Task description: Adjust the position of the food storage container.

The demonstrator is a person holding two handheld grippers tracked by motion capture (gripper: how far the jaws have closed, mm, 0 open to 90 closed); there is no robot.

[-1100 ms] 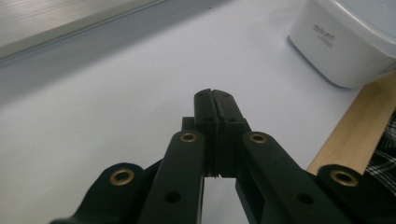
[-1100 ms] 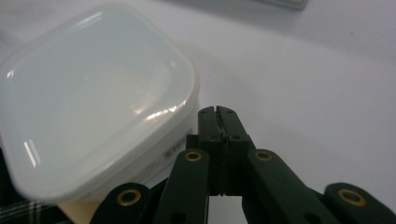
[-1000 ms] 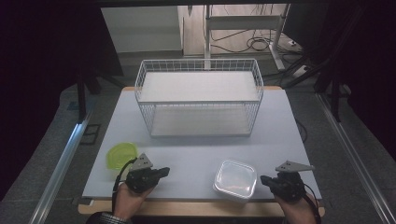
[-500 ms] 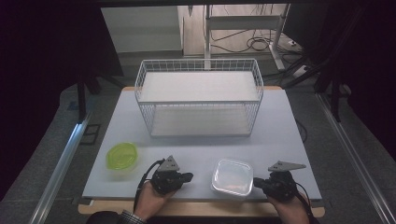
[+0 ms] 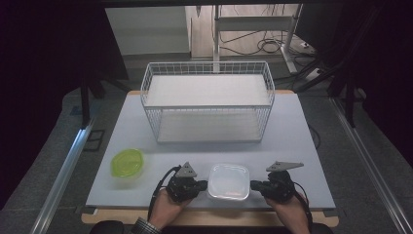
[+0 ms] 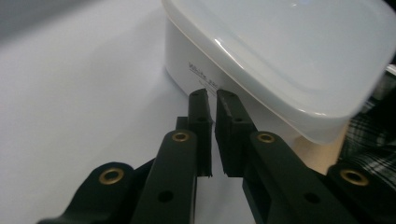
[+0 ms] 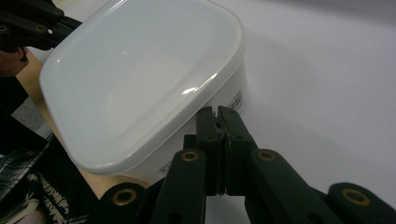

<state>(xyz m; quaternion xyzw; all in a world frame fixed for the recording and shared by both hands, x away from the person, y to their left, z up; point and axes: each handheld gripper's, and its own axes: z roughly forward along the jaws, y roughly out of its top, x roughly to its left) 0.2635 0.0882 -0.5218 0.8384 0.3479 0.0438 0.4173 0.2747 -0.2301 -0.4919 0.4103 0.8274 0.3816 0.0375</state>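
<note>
The work here is with the white box (image 5: 228, 181), a see-through plastic tub with its lid on. It sits low in the middle of the high view, near the front edge of the white table (image 5: 292, 141).

The left gripper (image 5: 202, 185) is just beside the box on its left. The right gripper (image 5: 255, 185) is just beside it on its right. Both point in at the box from the two sides.

In the left gripper view, the two black jaws are almost shut, with only a thin gap between them. Nothing is in that gap. Their tips are right by the lower wall of the box (image 6: 280, 60), under the lid's edge. They may be touching the wall, but the view is too close to be sure.

In the right gripper view, the jaws are pressed together with nothing between them. Their tips are by the side of the box (image 7: 140, 84), near a small label.

So the box is not held yet. It sits flat on the table. The hands are in place on each side, and that looks like the only part done.

The wire basket (image 5: 208, 105) stands empty in the upper middle of the high view, well apart from the box. A green bowl (image 5: 127, 162) lies at the lower left, untouched. I think moving the box is still all to do.
</note>
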